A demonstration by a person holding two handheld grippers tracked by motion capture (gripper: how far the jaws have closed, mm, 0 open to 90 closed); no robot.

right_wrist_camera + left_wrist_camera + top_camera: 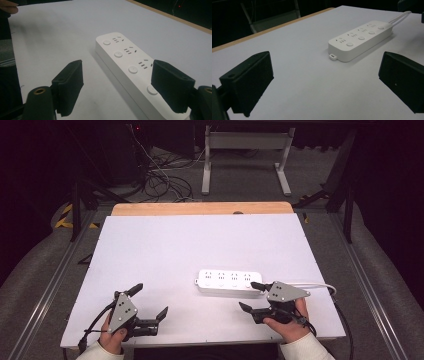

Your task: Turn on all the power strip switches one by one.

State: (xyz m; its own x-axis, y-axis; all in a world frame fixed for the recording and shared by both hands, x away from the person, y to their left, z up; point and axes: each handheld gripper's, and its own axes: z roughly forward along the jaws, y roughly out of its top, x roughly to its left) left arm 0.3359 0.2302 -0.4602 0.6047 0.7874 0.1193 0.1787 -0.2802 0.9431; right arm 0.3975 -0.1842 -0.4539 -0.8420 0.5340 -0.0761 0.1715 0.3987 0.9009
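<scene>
Both grippers sit at the near edge of the white table (165,245), jaws spread and empty: left gripper (150,301) well apart from the 4-socket power strip (229,281), right gripper (251,296) just beside its cable end.

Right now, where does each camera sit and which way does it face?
High view: above the person's side, looking forward and down on the table; both hands with left tongs and right tongs.
Left gripper view: rides the left tongs, facing the power strip; jaws open.
Right gripper view: rides the right tongs, close over the strip; jaws open.
All share the power strip.
</scene>
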